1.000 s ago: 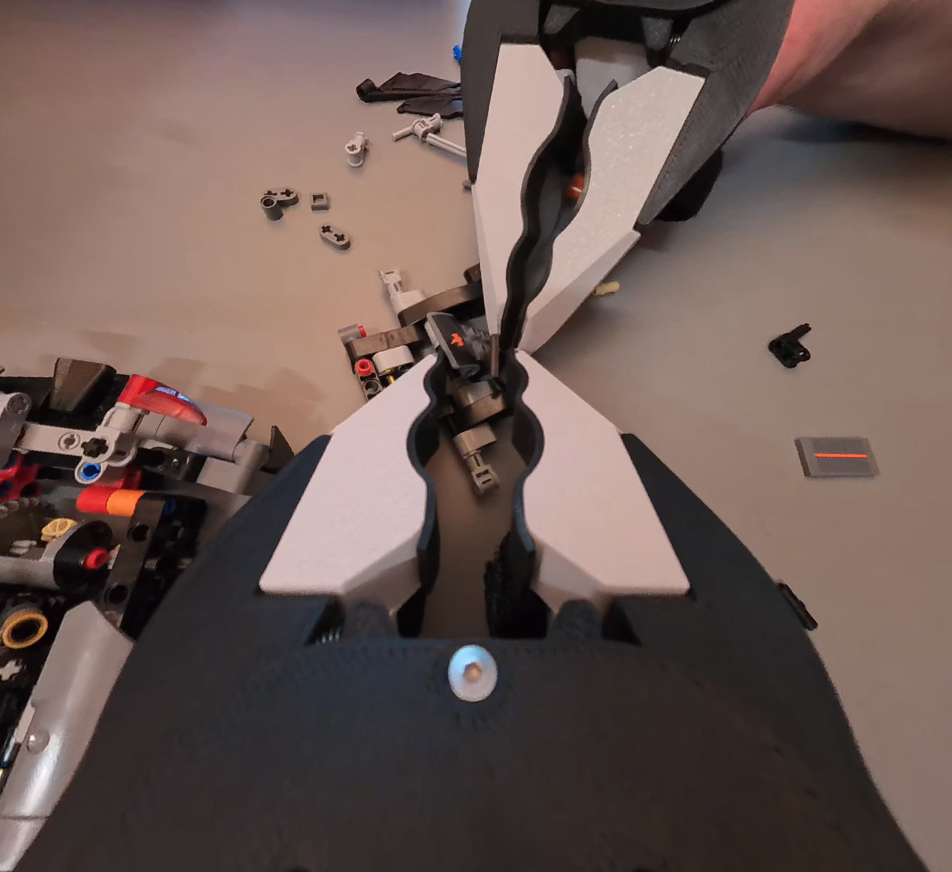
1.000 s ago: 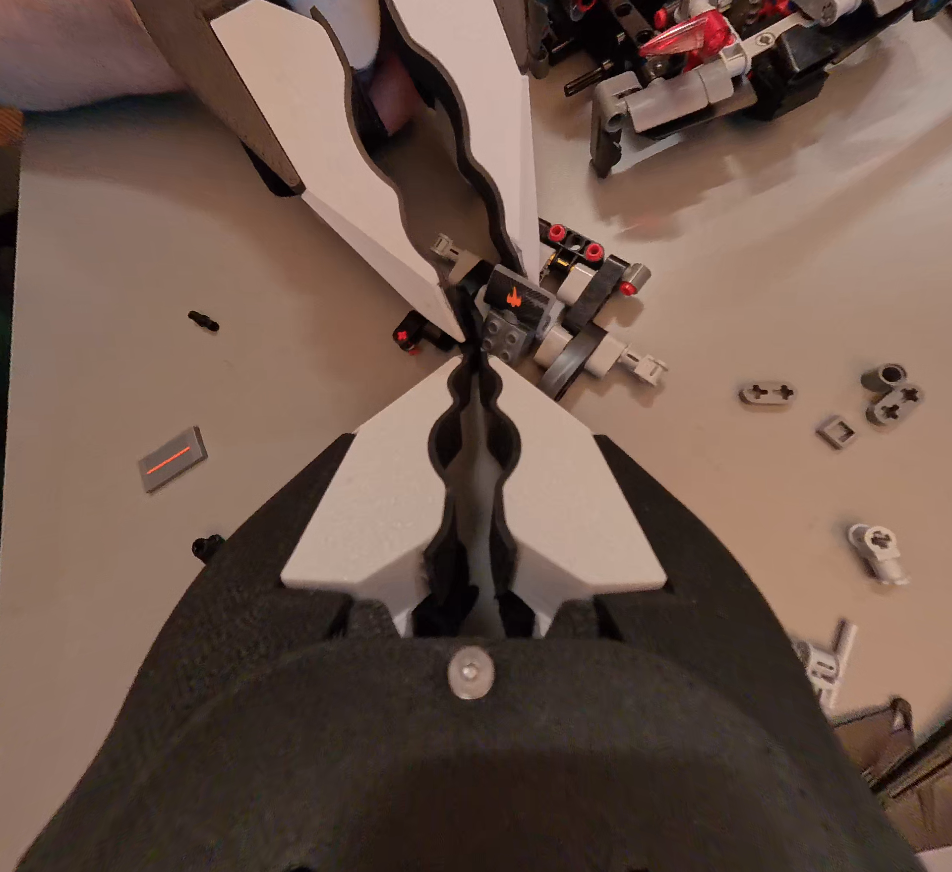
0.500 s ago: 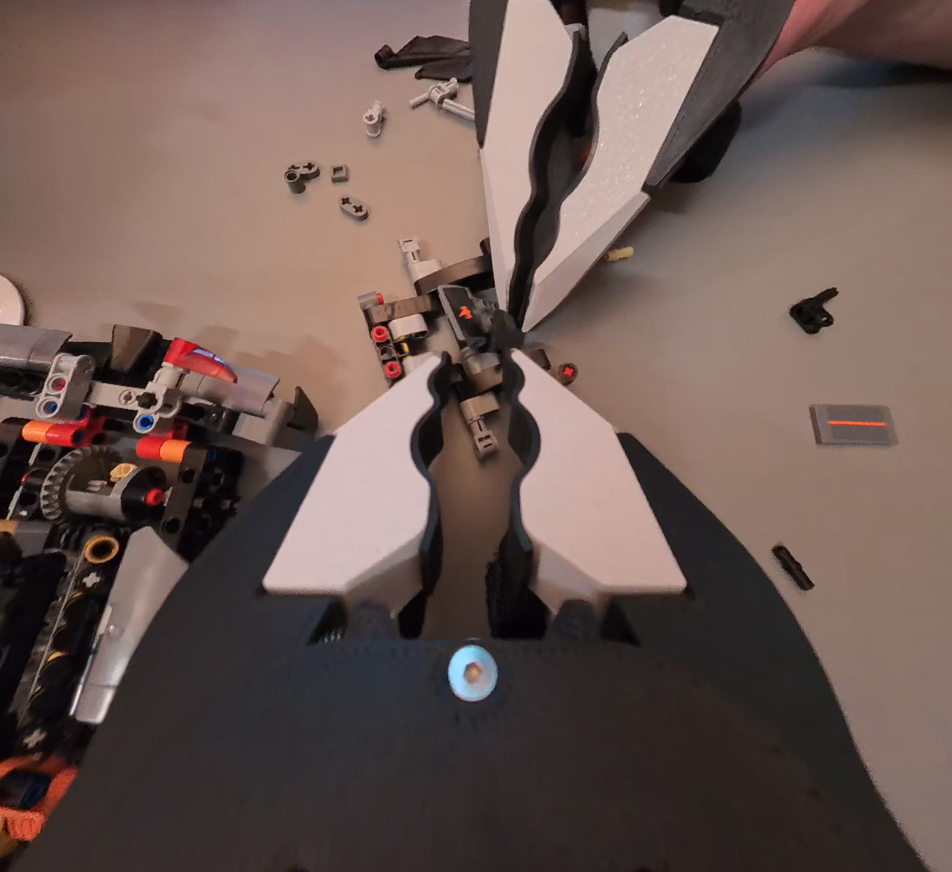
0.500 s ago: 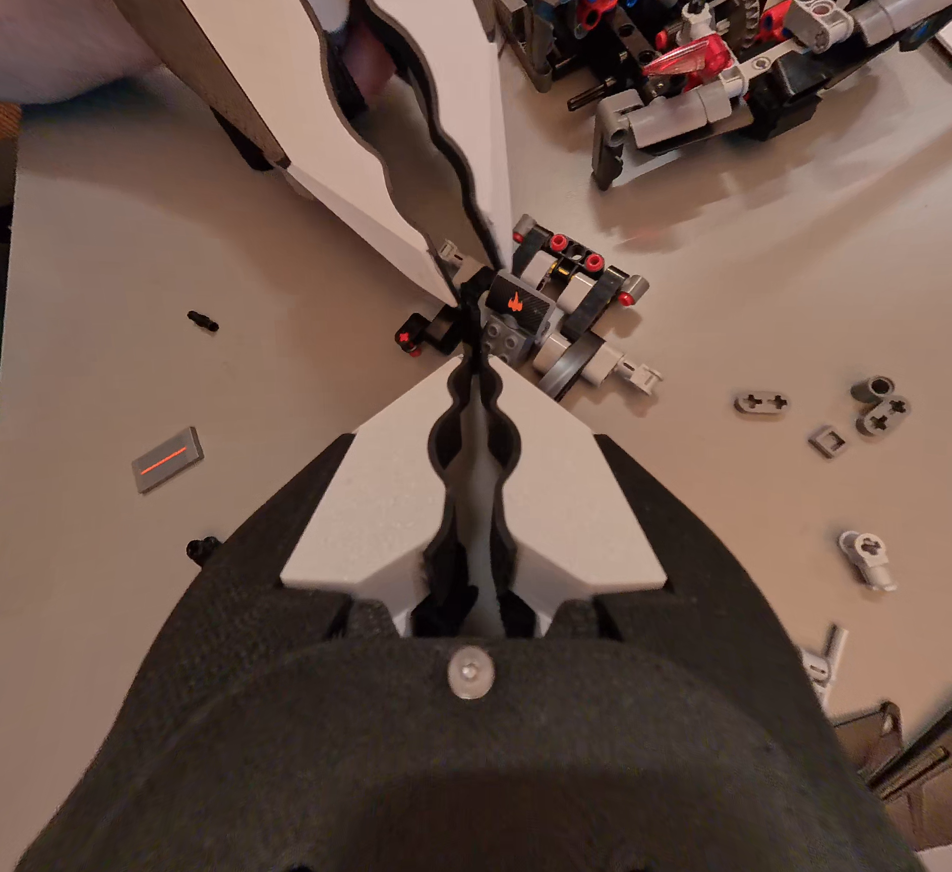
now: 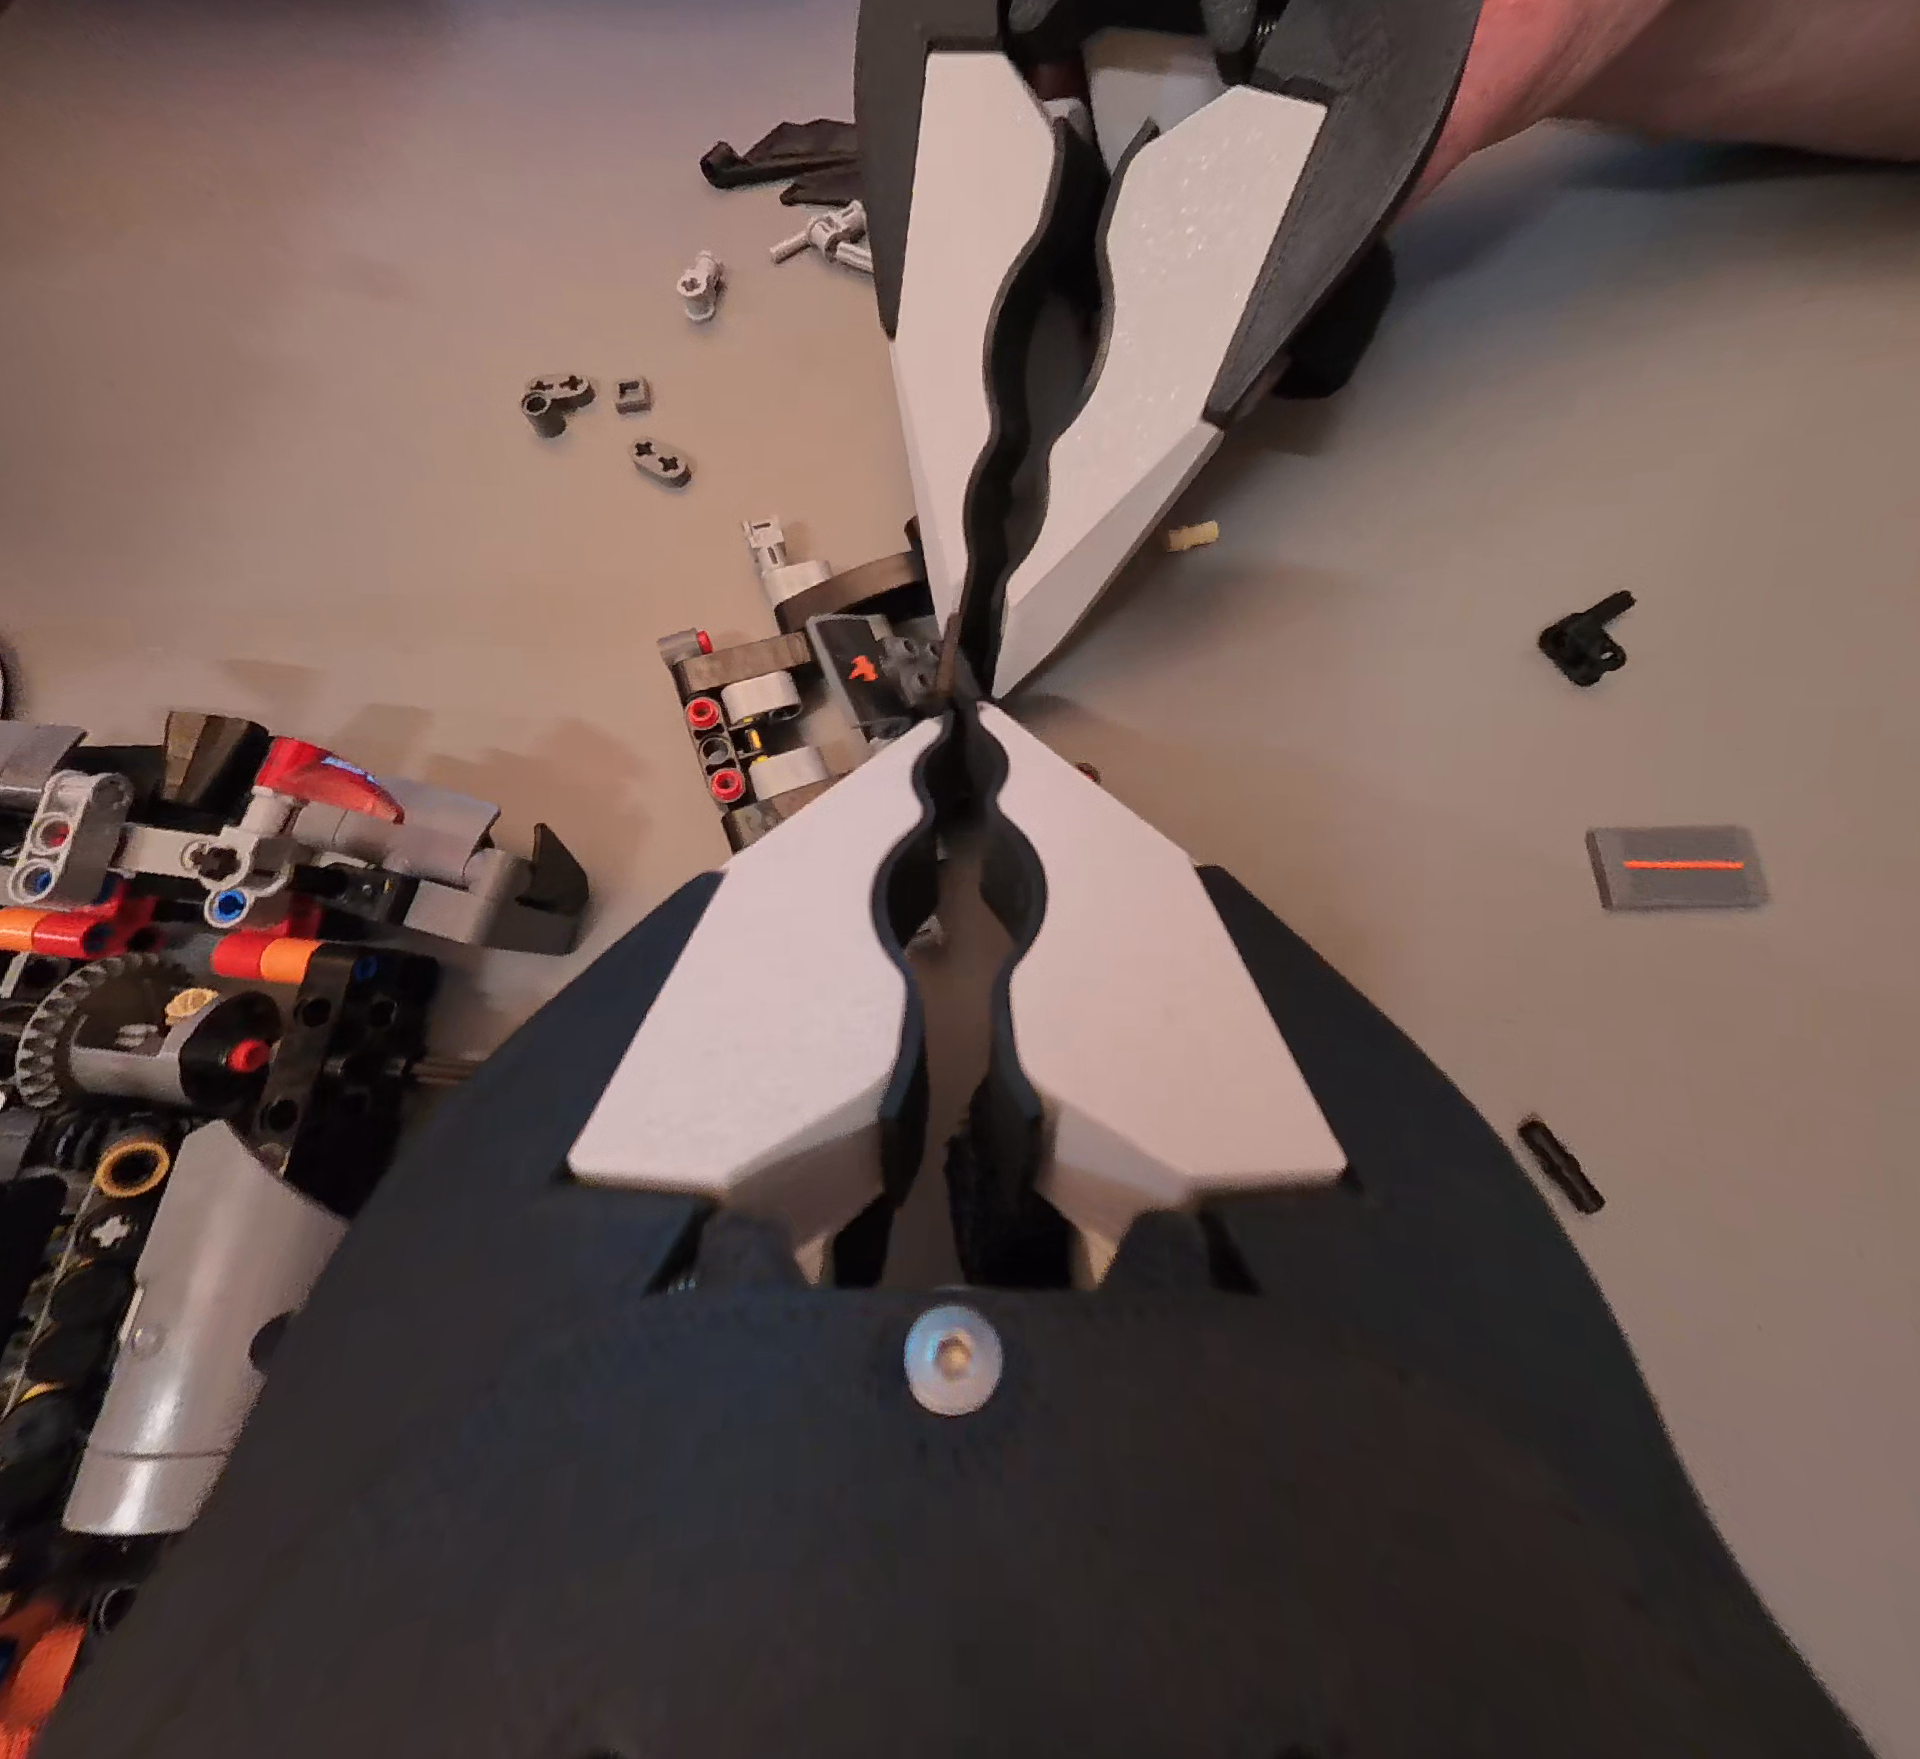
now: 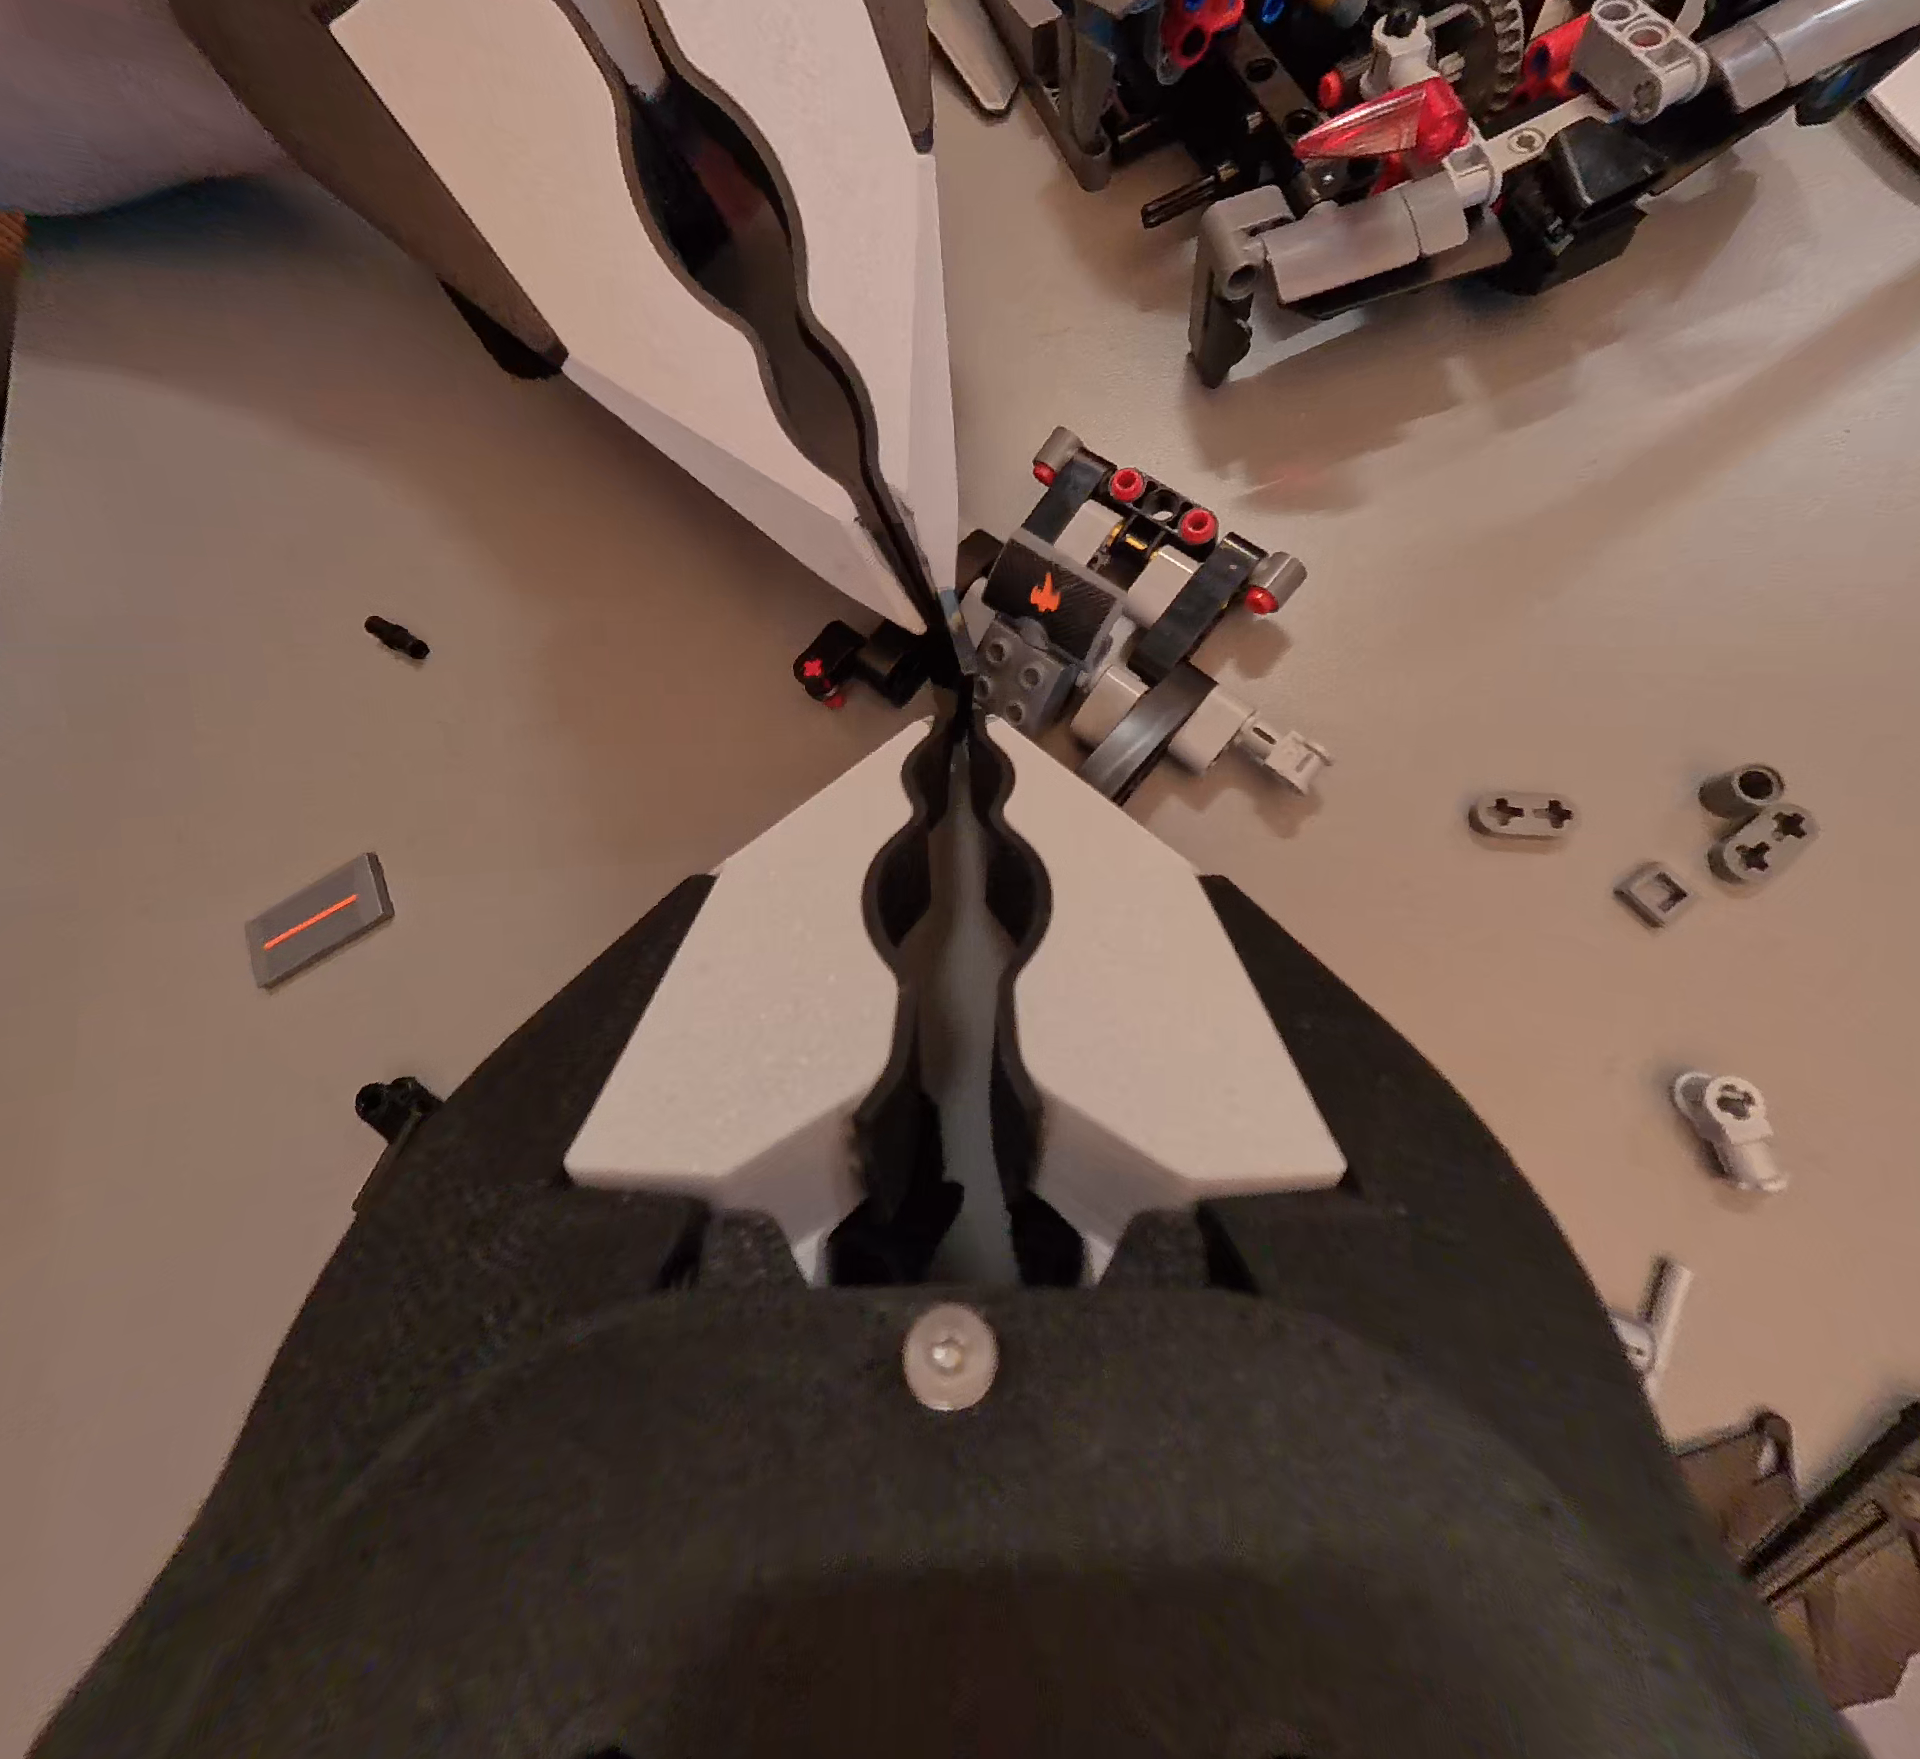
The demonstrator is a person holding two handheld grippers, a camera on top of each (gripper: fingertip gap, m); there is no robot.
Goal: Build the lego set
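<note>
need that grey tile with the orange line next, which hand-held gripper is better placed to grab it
Neither is free: the left hand-held gripper and right hand-held gripper both pinch at the small assembly. The tile lies on the left one's right side, slightly nearer it, so left, marginally.

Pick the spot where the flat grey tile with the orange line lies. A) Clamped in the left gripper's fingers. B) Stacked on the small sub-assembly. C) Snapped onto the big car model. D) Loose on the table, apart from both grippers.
D: the grey tile lies flat on the bare table, clear of the left gripper, the right gripper and the small sub-assembly.
</note>
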